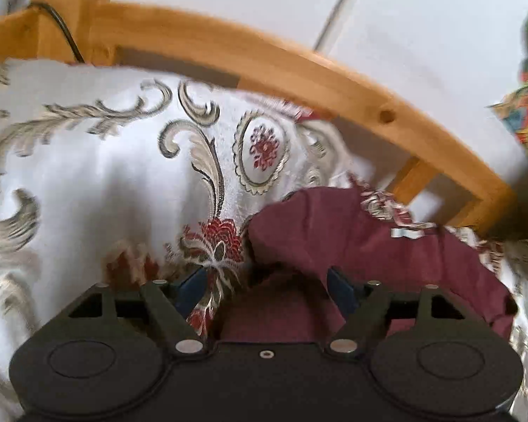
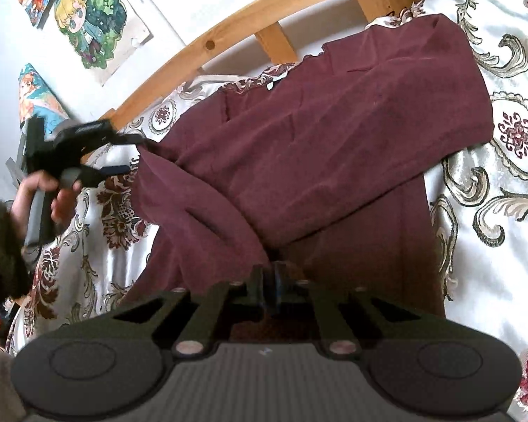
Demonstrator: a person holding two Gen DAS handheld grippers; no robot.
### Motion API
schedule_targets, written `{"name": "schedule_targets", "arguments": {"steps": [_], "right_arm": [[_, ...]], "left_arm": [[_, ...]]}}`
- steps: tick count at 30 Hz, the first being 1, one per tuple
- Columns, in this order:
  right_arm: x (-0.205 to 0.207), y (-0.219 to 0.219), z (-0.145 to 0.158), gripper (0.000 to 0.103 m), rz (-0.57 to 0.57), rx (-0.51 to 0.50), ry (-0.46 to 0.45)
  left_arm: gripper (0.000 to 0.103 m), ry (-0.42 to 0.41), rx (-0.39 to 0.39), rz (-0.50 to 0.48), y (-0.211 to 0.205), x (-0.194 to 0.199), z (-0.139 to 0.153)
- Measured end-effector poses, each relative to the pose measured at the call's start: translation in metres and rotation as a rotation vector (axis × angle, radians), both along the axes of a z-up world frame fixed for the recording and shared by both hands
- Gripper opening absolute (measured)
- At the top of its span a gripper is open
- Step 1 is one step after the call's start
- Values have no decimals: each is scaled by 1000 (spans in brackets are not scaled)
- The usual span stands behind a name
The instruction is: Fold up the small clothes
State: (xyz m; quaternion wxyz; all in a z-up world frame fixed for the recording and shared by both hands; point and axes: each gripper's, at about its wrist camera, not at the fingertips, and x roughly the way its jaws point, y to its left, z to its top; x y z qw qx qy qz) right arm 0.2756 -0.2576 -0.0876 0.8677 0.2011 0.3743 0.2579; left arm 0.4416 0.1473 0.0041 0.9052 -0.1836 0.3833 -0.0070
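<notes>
From our right wrist view we see the whole maroon garment point(image 2: 316, 147) spread on the patterned bedspread point(image 2: 492, 211), our right gripper point(image 2: 272, 290) pinched together on its near edge. Only there does our left gripper point(image 2: 123, 154) show from outside, fingers apart at the cloth's far corner. Our left wrist view adds the wooden bed frame point(image 1: 264, 59) and a bunched fold between those spread fingers point(image 1: 338, 288).

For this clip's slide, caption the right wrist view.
Right gripper pinches the maroon garment spread on the patterned bedcover; open left gripper alongside.

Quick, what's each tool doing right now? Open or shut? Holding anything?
Left tool: open, holding nothing, over the edge of the dark maroon cloth garment.
Right tool: shut on the dark maroon cloth garment's near edge.
</notes>
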Motion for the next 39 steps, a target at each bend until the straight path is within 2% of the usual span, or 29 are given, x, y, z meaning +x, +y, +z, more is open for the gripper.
{"name": "schedule_targets", "arguments": {"steps": [3, 5, 7, 8, 9, 10, 11, 12, 15, 20, 22, 24, 26, 28, 29, 30, 31, 32, 33, 34, 36, 39], "right_arm": [[2, 2, -2, 9, 6, -5, 9], [2, 4, -4, 9, 11, -8, 16], [3, 6, -6, 9, 13, -12, 24], [3, 6, -7, 9, 14, -14, 28], [4, 7, -8, 9, 15, -16, 31], [4, 7, -9, 9, 18, -17, 32], [3, 7, -10, 9, 20, -20, 31], [3, 8, -10, 9, 22, -24, 31], [3, 9, -10, 9, 25, -35, 24], [0, 8, -6, 9, 22, -40, -20], [0, 8, -5, 9, 19, -43, -34], [0, 8, -5, 9, 10, -47, -40], [2, 7, -6, 9, 2, -50, -37], [2, 7, -7, 9, -3, -57, -34], [2, 7, -8, 10, -6, -59, -32], [2, 7, -8, 14, -8, -58, -30], [3, 7, -8, 16, -12, -53, -27], [2, 8, -7, 18, -14, -46, -26], [2, 8, -7, 24, -17, -40, -26], [2, 7, -6, 36, -19, -32, -28], [1, 3, -4, 52, -26, -17, -36], [1, 1, -3, 55, -44, -23, -39]], "left_arm": [[75, 98, -30, 50, 1, 30, -10], [75, 104, -76, 75, 5, 41, -12], [66, 104, -102, 85, 6, 50, -12], [53, 110, -99, 84, 5, 54, -12], [34, 123, -83, 74, 3, 58, -12], [23, 140, -64, 56, 1, 61, -13], [9, 156, -36, 30, -4, 65, -14], [3, 159, 10, 5, -10, 66, -13], [2, 84, 146, -43, -25, 61, -4], [2, -113, 527, -135, -55, 55, 20], [2, -116, 588, -141, -57, 61, 20], [3, -65, 569, -106, -52, 72, 14], [5, -30, 506, -51, -43, 78, 7], [13, -40, 435, -1, -38, 78, 5], [21, -58, 397, 12, -37, 74, 5], [36, -72, 370, 15, -35, 71, 8], [43, -87, 350, 12, -35, 67, 9], [55, -107, 341, 8, -34, 62, 11], [63, -135, 341, 5, -33, 54, 14], [67, -154, 345, -1, -34, 47, 17], [75, -184, 353, -24, -34, 32, 18], [83, -202, 365, -55, -33, 3, 15]]}}
